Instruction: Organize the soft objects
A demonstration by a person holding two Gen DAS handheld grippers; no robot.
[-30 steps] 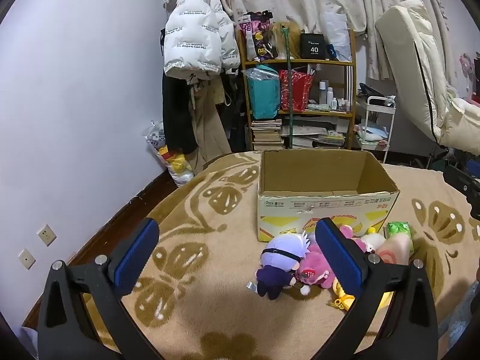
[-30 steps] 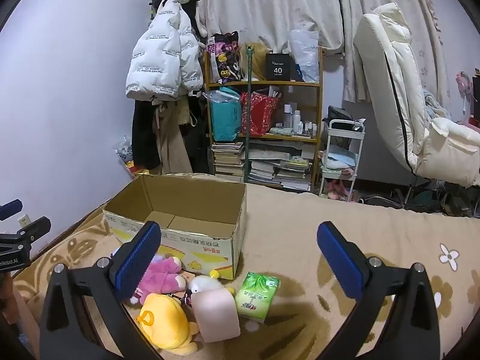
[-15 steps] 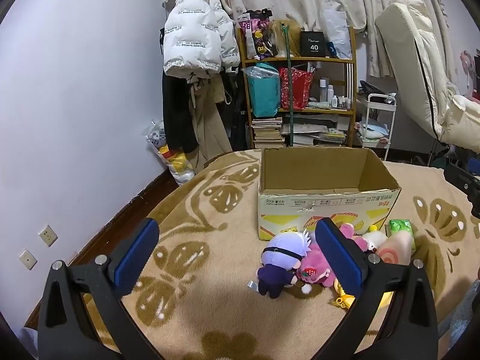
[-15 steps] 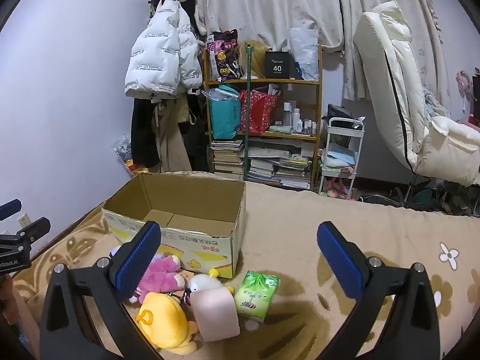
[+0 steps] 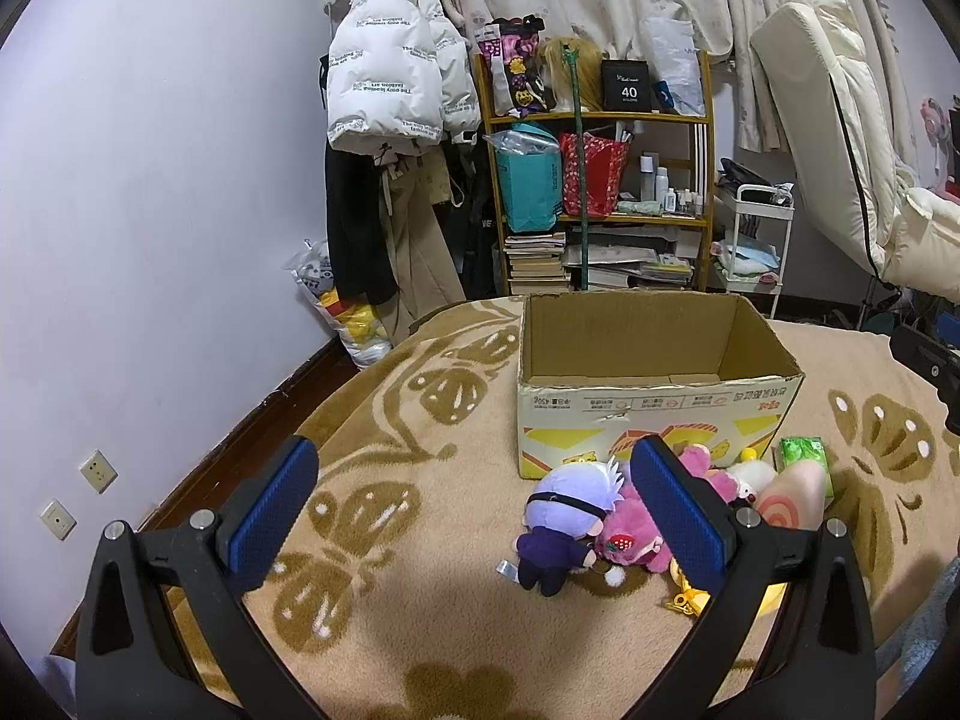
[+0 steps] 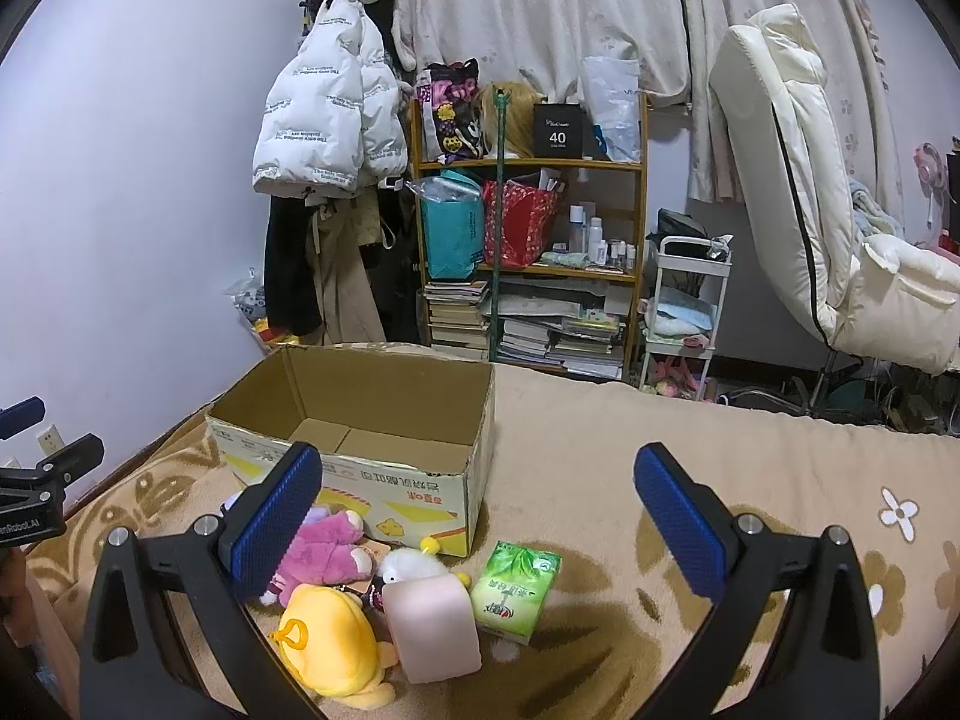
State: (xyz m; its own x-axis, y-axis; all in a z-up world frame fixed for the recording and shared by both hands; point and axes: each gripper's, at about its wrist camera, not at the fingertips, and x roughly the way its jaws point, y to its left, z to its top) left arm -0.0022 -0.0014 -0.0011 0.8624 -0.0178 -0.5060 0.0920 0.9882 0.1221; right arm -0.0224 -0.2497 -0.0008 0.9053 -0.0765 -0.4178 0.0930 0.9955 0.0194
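Your left tongs (image 5: 474, 474) hang spread wide and empty above the patterned blanket (image 5: 384, 420). Just under their right pad lie the purple-haired doll (image 5: 564, 516) and the pink plush (image 5: 636, 534), heaped against the cardboard box (image 5: 648, 420) ahead. Your right tongs (image 6: 477, 480) also gape, holding nothing; beneath their left pad sit the yellow plush (image 6: 330, 636), pink cushion (image 6: 432, 630) and green tissue pack (image 6: 516, 588).

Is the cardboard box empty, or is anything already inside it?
Empty as far as visible: the cardboard box stands open, its bare floor showing in the right wrist view; the near inside corner is hidden. The plush toys lie outside.
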